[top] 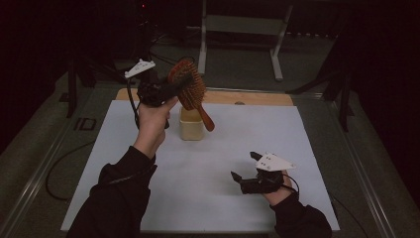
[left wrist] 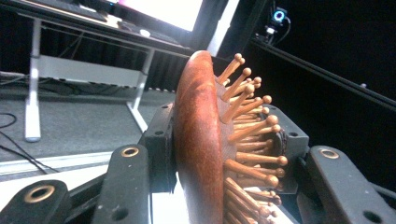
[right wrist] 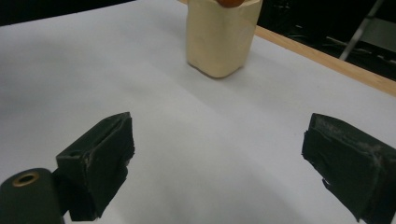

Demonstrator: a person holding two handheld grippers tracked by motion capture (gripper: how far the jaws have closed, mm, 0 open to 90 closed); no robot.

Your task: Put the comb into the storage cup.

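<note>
Unmarked wooden hairbrush [top: 190, 89] in left hand-held gripper [top: 171, 89] above unlabelled cream container [top: 190, 126]

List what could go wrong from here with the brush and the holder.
1. The left tongs grip the oval reddish wooden hairbrush by its head, across pins and back; it may pivot or slip.
2. Its handle hangs at the cream square plastic holder; a skewed lowering could tip the unsteadied holder, as the right tongs sit open, apart.

Left gripper [top: 171, 85] raised, clamped tight (arm lifted); right gripper [top: 246, 168] low, jaws spread wide.
</note>
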